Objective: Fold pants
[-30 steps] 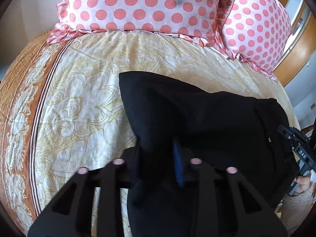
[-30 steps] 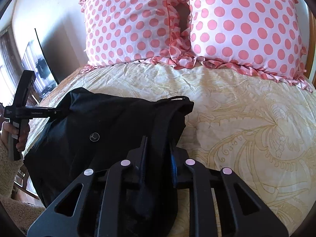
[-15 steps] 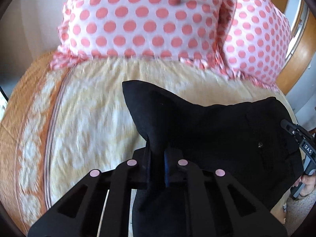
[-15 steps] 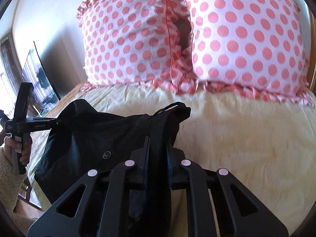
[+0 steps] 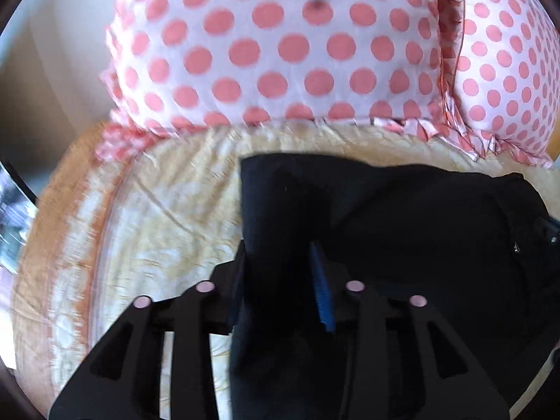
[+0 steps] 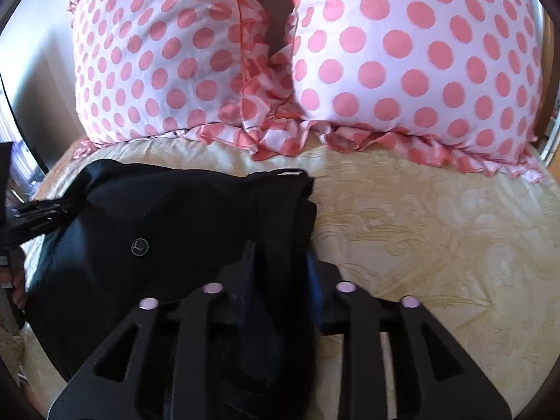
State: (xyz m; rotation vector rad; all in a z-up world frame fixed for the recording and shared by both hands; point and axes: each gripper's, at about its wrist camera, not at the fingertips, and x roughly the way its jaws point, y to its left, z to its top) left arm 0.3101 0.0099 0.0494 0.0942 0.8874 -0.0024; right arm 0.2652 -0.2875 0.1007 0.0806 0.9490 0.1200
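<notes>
The black pants (image 5: 402,217) lie on the cream patterned bedspread (image 5: 175,217), just below the pillows. My left gripper (image 5: 280,273) has its jaws parted with the pants' left corner lying loosely between them. In the right wrist view the pants (image 6: 168,217) show a small round button (image 6: 140,246). My right gripper (image 6: 280,269) also has its jaws parted around the pants' right edge. The left gripper's body shows at the far left of the right wrist view (image 6: 31,217).
Two white pillows with pink dots (image 6: 175,59) (image 6: 420,59) stand against the headboard right behind the pants. The bed's orange border (image 5: 63,227) runs along the left side. A wooden frame edge shows at far right (image 6: 549,133).
Both grippers carried the pants forward toward the pillows. Their jaws, shut on the cloth half a second ago, have now opened, and the pants rest on the bed.
</notes>
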